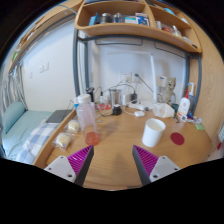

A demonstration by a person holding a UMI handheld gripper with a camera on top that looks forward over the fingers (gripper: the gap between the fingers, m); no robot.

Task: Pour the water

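Observation:
A clear plastic bottle (88, 113) with a pale cap stands upright on the wooden desk (115, 152), beyond my left finger. A white cup (153, 132) stands upright beyond my right finger, to the right of the bottle. My gripper (112, 160) is open and empty, low over the desk's near part. Its two pink pads (82, 159) stand wide apart with bare desk between them. Both bottle and cup are well ahead of the fingertips.
A red coaster-like disc (178, 139) lies right of the cup. Small jars and clutter (125, 101) line the desk's back by the wall. A round pale object (64, 140) sits at the desk's left edge. Shelves (130, 25) hang above. A bed (20, 125) is at left.

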